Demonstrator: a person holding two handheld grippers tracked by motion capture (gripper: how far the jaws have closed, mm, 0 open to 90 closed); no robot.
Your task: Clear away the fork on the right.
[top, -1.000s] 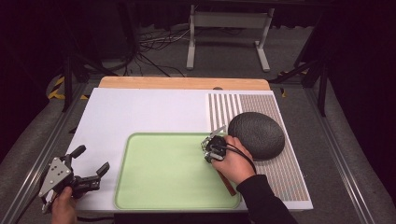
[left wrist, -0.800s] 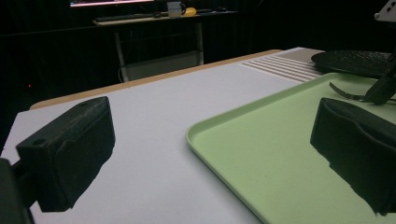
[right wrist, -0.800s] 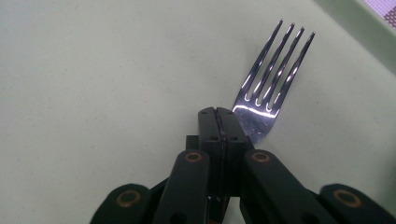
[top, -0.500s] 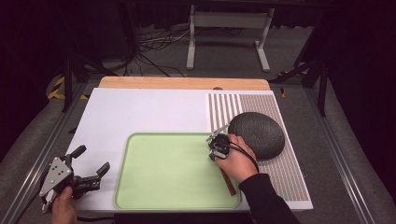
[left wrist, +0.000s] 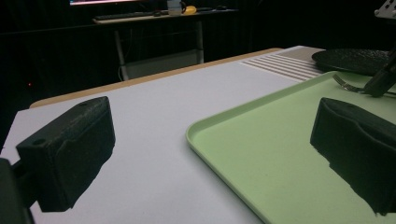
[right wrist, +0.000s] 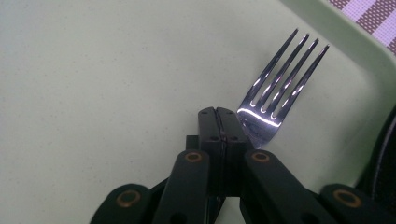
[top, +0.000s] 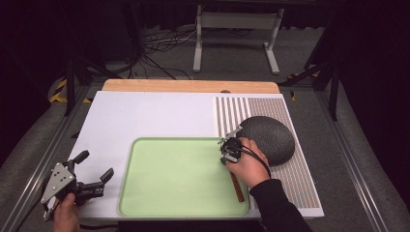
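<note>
Over green tray (right wrist: 93,70), fork (right wrist: 275,88) beside right hand-held gripper (right wrist: 218,122)

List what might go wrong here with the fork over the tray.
1. The right gripper pinches the fork near its head, off to one side, so it may twist or slip onto the green tray.
2. The dark plate lies just beside the hand; a swing right could knock it.

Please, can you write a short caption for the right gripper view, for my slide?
Right gripper, jaws shut on a fork, over the green tray.
</note>
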